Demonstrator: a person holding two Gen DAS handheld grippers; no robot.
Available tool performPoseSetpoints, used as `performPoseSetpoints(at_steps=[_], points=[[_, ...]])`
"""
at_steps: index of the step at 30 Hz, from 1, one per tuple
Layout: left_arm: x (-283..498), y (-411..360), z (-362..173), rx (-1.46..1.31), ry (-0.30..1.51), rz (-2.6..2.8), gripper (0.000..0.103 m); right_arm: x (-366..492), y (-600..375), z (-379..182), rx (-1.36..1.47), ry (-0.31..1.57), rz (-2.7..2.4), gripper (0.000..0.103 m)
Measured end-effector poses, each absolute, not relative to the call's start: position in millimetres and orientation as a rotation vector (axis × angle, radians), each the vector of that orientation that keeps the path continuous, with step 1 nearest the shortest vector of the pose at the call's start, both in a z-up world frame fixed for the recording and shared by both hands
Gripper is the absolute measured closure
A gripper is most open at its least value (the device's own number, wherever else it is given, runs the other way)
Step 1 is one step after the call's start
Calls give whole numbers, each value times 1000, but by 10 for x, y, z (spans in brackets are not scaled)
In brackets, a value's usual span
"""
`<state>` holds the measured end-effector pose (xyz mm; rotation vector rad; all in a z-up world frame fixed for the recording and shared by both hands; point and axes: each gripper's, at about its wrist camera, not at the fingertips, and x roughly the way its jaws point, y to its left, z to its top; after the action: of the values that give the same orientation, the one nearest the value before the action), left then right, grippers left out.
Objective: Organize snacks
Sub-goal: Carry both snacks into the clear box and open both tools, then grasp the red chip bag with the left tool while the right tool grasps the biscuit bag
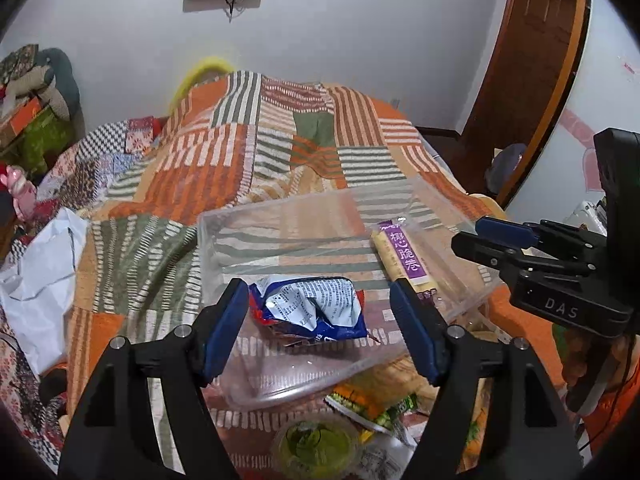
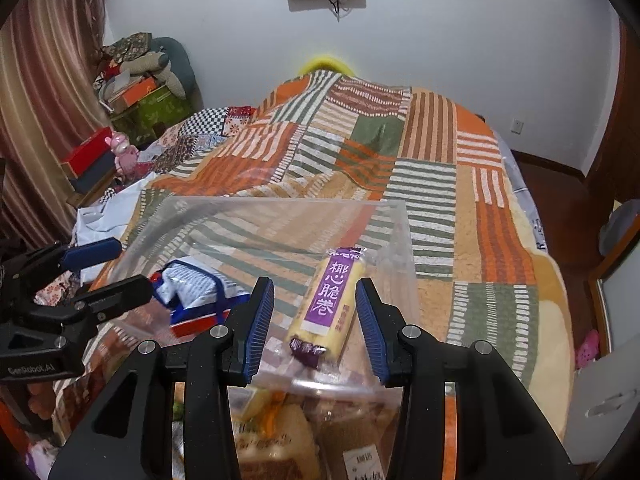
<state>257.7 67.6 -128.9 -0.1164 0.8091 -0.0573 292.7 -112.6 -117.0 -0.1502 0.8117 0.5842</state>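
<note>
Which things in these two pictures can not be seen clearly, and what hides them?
- Green round cup with clear lid, left wrist view: cut by the bottom edge, label unreadable.
- Pale bread packets, right wrist view: blurred, partly behind the open right claw.
- Blue and white crumpled snack bag, right wrist view: its near end is hidden behind the right claw's finger.
- Small print on that bag, left wrist view: too small.

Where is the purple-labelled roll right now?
The purple-labelled roll lies in the clear bin, on its right side, between the open right tongs in the right wrist view; the blue bag lies left of it.
</note>
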Motion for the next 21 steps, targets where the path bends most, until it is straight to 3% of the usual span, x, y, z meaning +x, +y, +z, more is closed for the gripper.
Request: performPoseSetpoints(at_steps=[13, 21], points=[[1913, 710, -845, -76, 726, -33, 22, 2348, -1463, -773, -115, 709, 579, 51], [1507, 742, -924, -72, 759, -24, 17, 2030, -1659, -733, -111, 697, 572, 47]])
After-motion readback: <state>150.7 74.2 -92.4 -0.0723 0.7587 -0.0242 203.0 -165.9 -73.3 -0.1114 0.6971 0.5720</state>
